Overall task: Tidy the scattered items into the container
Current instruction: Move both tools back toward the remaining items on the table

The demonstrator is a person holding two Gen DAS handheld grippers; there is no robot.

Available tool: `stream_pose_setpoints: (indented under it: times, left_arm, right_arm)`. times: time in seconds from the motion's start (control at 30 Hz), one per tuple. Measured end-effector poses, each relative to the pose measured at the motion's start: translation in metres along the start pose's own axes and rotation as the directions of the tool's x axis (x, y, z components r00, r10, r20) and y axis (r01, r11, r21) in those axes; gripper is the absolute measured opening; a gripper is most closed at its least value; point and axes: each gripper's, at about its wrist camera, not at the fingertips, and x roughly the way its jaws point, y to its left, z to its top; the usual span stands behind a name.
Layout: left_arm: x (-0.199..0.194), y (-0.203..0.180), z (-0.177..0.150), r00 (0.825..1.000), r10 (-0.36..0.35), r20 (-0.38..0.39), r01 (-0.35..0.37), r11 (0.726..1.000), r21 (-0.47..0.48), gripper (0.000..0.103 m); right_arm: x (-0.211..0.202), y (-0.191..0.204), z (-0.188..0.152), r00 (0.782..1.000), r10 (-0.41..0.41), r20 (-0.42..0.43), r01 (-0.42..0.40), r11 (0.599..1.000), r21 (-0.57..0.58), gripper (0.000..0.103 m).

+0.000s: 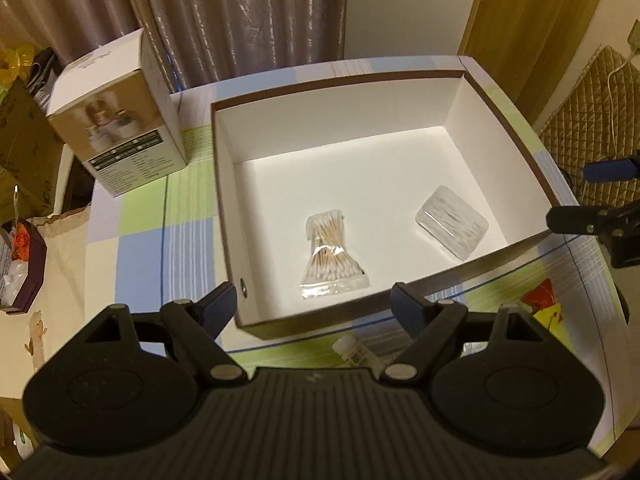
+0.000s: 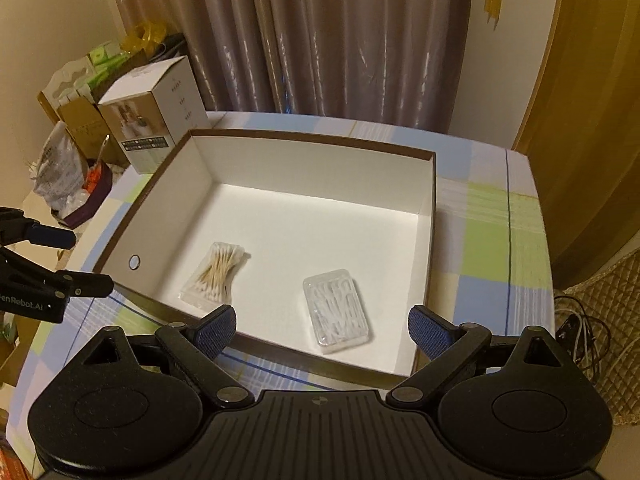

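Note:
A white open box with a brown rim (image 1: 224,184) (image 2: 312,138) sits on the checked tablecloth. Inside lie a clear bag of cotton swabs (image 1: 330,254) (image 2: 216,274) and a clear plastic case of white picks (image 1: 452,222) (image 2: 336,318). My left gripper (image 1: 316,306) is open and empty, above the box's near edge. My right gripper (image 2: 322,330) is open and empty, above the near right part of the box. On the cloth in front of the box lie a small white bottle (image 1: 354,350) and red and yellow packets (image 1: 544,304).
A tall white product carton (image 1: 116,120) (image 2: 154,120) stands left of the box. A purple tray with clutter (image 1: 20,264) (image 2: 88,196) is off the table's left side. Curtains hang behind. A quilted cushion and cables (image 2: 592,320) lie right of the table.

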Motion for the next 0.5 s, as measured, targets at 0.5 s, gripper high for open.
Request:
stream_pose_setpoints:
  times: [0.5]
  left_arm:
    - [-0.033,-0.010,-0.070,0.997,-0.006,0.079,0.007,1.000,-0.015,0.081]
  right_arm:
    - [-0.038,0.011,-0.050,0.996,0.012,0.086,-0.010,1.000,-0.027,0.098]
